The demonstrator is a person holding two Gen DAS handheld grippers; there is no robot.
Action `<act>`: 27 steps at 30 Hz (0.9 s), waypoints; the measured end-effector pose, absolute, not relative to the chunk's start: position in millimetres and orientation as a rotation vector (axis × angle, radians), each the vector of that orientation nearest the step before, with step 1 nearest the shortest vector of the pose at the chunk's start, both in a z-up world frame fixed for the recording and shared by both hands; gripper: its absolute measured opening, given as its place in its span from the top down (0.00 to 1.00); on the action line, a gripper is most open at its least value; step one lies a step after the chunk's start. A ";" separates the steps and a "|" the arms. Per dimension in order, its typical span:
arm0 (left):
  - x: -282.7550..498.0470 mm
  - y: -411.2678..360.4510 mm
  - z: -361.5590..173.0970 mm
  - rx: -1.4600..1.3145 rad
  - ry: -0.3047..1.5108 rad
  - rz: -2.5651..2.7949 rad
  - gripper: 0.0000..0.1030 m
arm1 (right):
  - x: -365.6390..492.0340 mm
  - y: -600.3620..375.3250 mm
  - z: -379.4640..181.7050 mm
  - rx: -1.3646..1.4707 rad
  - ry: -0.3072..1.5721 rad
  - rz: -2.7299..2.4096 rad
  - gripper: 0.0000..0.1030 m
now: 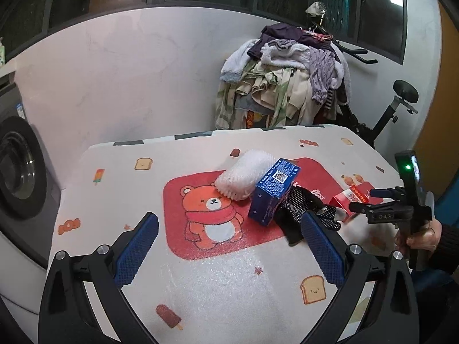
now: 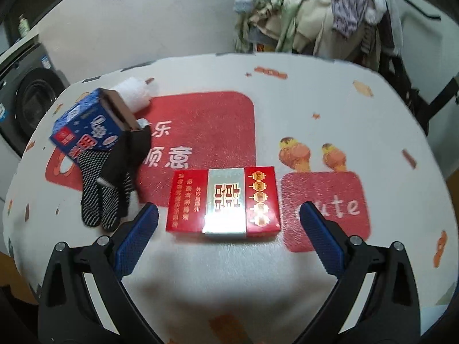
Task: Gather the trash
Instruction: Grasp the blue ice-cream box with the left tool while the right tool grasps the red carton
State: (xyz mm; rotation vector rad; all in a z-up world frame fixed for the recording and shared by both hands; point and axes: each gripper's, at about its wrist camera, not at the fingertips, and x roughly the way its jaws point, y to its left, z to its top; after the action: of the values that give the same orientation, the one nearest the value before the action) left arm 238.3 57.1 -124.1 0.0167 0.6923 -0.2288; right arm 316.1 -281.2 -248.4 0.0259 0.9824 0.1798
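Step in hand: the red box [image 2: 222,200] is judged to be the next piece of trash; the right tool [image 2: 229,223] is held just in front of it, near the front edge of the worktop [image 2: 358,109].
Right tool: it is spread wide and holds nothing; the red box lies a little beyond and between its blue pads [image 2: 137,239].
Left tool: the left tool [image 1: 229,246] is also wide open and empty, above the left front part of the worktop.
How to do it well: the right tool should be brought forward and lowered, so that the short sides of the red box are taken between the pads. The box lies flat, so it is probably better to be gripped low and square, otherwise it may slip or be crushed.
Other trash: a blue box [image 2: 86,126] leans near the left edge, a black dotted glove [image 2: 112,183] touches it, and a white foam net [image 1: 243,176] lies just behind.
Containers: no bin or bag is seen. The blue box is open at one end; its inside is dark, and the contents cannot be told.
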 end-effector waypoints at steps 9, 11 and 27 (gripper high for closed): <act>258.2 42.7 -140.6 0.048 0.724 -0.265 0.06 | 334.4 -273.1 -268.6 -0.002 1.017 0.176 0.07; 261.9 38.4 -143.8 0.057 0.731 -0.275 0.06 | 334.0 -271.8 -269.3 -0.009 1.006 0.185 0.14; 332.0 -13.3 -175.3 0.112 0.816 -0.368 0.19 | 324.4 -286.0 -259.9 0.064 0.917 0.198 0.14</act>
State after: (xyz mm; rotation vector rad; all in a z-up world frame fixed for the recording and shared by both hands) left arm 332.0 -13.3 -175.3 0.1120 0.8162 -0.3683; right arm 324.4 -286.0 -259.9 0.0637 0.9170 0.1976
